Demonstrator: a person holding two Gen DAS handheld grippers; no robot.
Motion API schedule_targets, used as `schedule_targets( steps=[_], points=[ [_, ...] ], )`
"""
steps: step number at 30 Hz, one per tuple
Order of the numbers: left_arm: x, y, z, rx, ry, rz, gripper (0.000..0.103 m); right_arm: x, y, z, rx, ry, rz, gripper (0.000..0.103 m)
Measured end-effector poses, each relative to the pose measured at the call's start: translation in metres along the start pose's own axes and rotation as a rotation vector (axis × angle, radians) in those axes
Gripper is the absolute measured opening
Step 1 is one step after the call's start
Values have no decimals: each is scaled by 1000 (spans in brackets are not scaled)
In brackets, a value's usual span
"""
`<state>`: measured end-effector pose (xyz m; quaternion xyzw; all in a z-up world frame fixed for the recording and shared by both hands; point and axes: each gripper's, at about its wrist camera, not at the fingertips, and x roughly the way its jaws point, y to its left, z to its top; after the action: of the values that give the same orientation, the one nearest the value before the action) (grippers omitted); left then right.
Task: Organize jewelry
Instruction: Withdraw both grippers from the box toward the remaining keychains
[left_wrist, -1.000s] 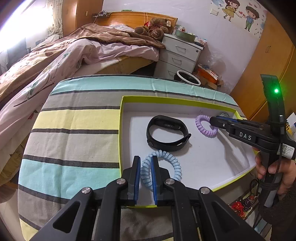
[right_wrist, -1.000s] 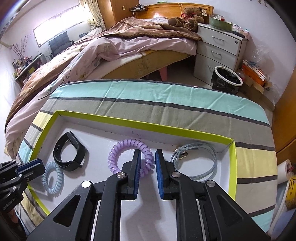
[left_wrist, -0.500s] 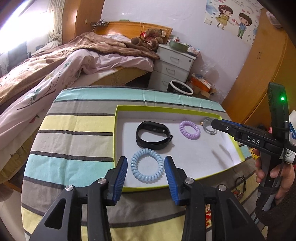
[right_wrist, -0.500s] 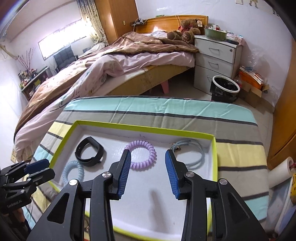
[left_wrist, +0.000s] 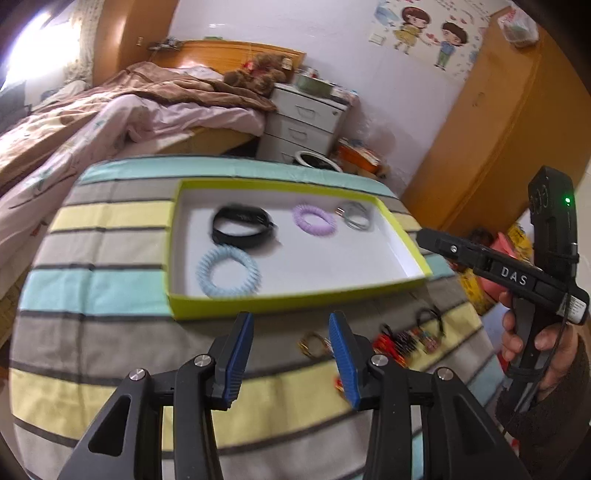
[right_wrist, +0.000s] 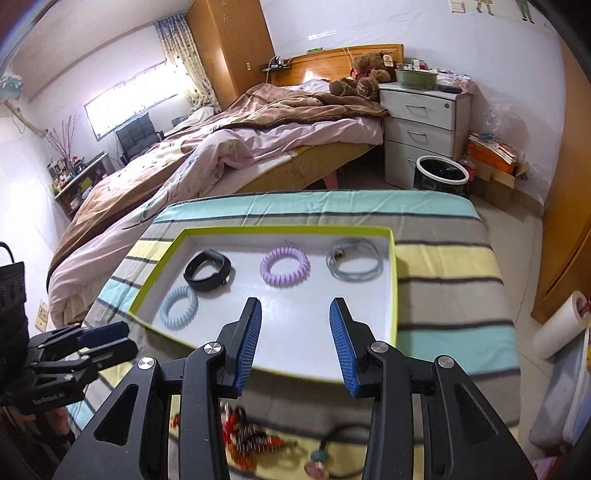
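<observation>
Four pieces lie spaced apart on the white floor of the shallow box (right_wrist: 393, 280) with the lime-green rim, none touching another, which reads as deliberate sorting. The black fitness band (right_wrist: 208, 271) sits near the far left corner, the lilac spiral hair tie (right_wrist: 284, 266) at the middle of the far side, and the grey looped cord bracelet (right_wrist: 354, 260) by the far right corner. The pale blue spiral hair tie (right_wrist: 179, 307) lies nearer, along the left wall, starting what looks like a second row.

The box rests on the striped cloth of the desk (right_wrist: 443, 295), toward its far edge. Along the near edge, outside the box, unsorted pieces are strewn: a gold-coloured ring-like item (left_wrist: 312, 341), a tangle of red and dark beads (left_wrist: 402, 341) and a dark cord with a loop (left_wrist: 430, 317). The right wrist view also shows a pale pendant (right_wrist: 317, 463), though blur hides the details.

The left gripper (left_wrist: 291, 354) hovers above the near strip of cloth just short of the box wall, jaws spread wide with nothing between them. The right gripper (right_wrist: 295, 339) hangs over the near part of the box, jaws equally wide and empty. Both being open and clear of the sorted pieces suggests they are free to fetch from the near-edge pile, where the tangled beads will probably need a careful pinch.
</observation>
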<state>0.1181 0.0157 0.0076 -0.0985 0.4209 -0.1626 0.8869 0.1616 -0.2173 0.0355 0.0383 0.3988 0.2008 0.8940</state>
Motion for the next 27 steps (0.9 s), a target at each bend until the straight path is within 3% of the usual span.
schedule_targets(
  steps=[6, 13, 23, 27],
  points=[
    [14, -24, -20, 67, 68, -70, 43, -22, -11, -21, 37, -23, -3, 40],
    [24, -45, -31, 123, 112, -88, 43, -38, -18, -43, 33, -29, -25, 40],
    [38, -54, -39, 157, 153, -25, 43, -52, -55, -72, 137, -8, -67, 40],
    [41, -54, -42, 160, 159, -19, 43, -52, -51, -83, 116, 8, -24, 40]
  ],
)
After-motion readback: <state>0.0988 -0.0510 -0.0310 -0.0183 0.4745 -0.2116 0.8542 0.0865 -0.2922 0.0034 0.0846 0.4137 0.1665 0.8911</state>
